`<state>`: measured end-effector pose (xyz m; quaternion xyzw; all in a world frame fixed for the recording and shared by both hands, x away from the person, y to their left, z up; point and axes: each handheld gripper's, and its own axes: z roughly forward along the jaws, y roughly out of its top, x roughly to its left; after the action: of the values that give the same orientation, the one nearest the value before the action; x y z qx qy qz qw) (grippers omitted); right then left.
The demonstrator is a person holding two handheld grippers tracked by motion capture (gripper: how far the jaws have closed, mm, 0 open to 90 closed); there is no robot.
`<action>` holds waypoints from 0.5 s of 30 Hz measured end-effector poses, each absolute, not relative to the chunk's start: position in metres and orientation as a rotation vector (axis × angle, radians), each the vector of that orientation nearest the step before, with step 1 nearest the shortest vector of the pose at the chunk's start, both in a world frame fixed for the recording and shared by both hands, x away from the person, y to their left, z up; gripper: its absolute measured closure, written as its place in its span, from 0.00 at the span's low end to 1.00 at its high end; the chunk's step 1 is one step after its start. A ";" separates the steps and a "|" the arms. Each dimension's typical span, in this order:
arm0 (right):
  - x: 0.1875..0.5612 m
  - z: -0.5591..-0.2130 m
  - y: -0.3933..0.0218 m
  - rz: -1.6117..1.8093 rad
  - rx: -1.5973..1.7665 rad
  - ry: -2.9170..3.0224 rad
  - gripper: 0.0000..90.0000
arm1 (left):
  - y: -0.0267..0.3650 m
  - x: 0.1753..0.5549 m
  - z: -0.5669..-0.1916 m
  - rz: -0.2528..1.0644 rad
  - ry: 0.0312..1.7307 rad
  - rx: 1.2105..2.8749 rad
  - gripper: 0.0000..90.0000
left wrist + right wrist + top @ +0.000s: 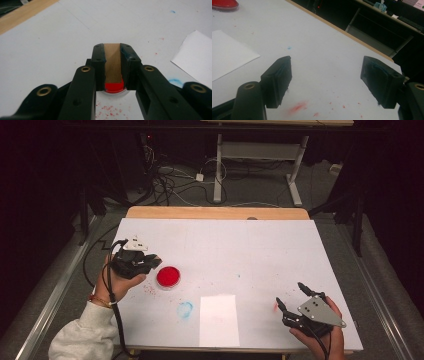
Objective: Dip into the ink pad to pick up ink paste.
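The dish (pixel 168 277) is red, the block (pixel 112 62) brown wood, both tools black. The desk (pixel 240 245) is white with a pale wood far edge, speckled red near the dish. A blue smear (pixel 184 309) and a white sheet (pixel 219 320) lie near its front edge.

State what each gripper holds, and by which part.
Left gripper clamps a flat wooden piece by its two side edges. Right gripper holds nothing, jaws open.

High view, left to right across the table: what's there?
left gripper shut on a wooden block → red dish → blue smudge → white paper sheet → right gripper, jaws open.
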<state>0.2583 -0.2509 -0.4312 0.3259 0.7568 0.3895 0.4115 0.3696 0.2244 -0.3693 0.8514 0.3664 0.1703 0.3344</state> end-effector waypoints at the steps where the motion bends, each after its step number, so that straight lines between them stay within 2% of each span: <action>1: 0.258 -0.431 -0.251 0.984 0.827 1.902 0.28 | 0.224 0.369 -0.369 0.437 0.951 2.223 0.82; 8: 0.258 -0.430 -0.250 0.983 0.822 1.892 0.28 | 0.217 0.366 -0.368 0.459 0.920 2.261 0.82; 15: 0.258 -0.431 -0.250 0.980 0.823 1.898 0.28 | 0.211 0.377 -0.384 0.404 0.918 2.315 0.82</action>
<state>0.2579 -0.2504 -0.4310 0.3274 0.7550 0.3897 0.4134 0.3771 0.2112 -0.3843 0.8740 0.3465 0.1526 0.3045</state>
